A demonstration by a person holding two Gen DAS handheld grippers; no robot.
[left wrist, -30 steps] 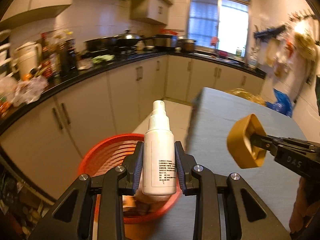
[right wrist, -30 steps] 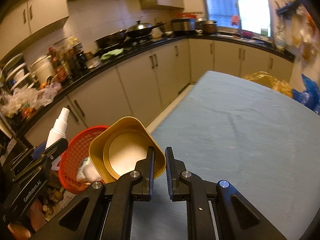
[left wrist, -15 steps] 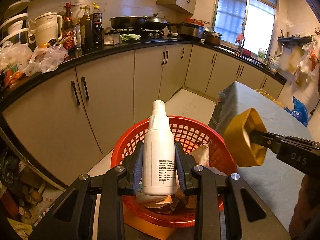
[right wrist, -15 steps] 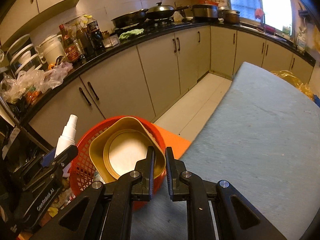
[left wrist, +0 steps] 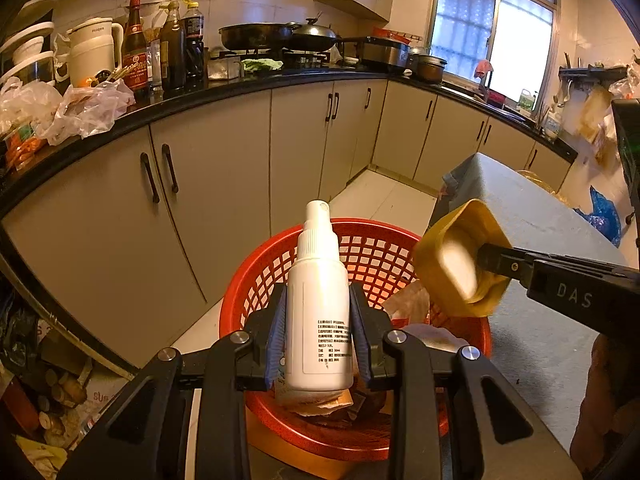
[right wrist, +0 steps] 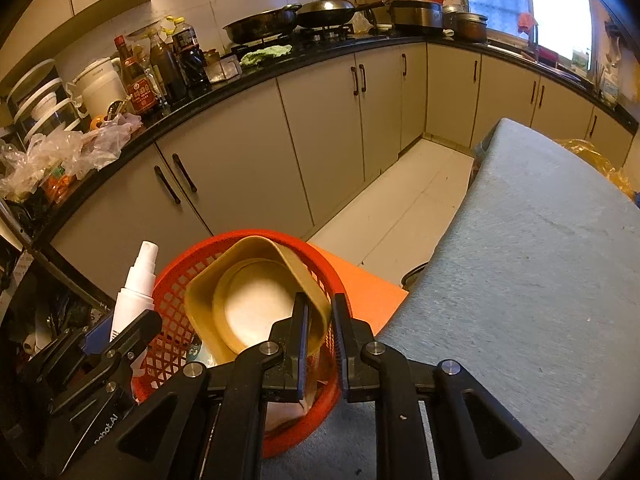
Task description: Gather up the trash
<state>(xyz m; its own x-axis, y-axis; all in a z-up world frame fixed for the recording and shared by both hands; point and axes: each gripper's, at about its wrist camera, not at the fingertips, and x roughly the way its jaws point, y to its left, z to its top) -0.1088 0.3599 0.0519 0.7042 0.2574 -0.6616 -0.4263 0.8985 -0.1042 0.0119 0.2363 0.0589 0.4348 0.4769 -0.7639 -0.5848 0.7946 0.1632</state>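
My left gripper (left wrist: pixel 318 332) is shut on a white spray bottle (left wrist: pixel 319 320), held upright over the near rim of a red mesh basket (left wrist: pixel 360 252) that holds crumpled paper trash. My right gripper (right wrist: pixel 321 320) is shut on the rim of a yellow square cup (right wrist: pixel 256 300), held tilted over the same basket (right wrist: pixel 176 280). The cup also shows in the left wrist view (left wrist: pixel 460 264), above the basket's right side. The spray bottle also shows in the right wrist view (right wrist: pixel 134 296), left of the basket.
The basket stands on an orange stool (right wrist: pixel 364 288) beside a table with a grey-blue cloth (right wrist: pixel 540 260). Beige kitchen cabinets (left wrist: pixel 224 176) and a black counter with bottles, pans and plastic bags run behind. Clutter lies on the floor at left (left wrist: pixel 48 392).
Both grippers have moved from over the table to over the red basket, carrying the spray bottle and the yellow cup. Both stay shut on their objects.
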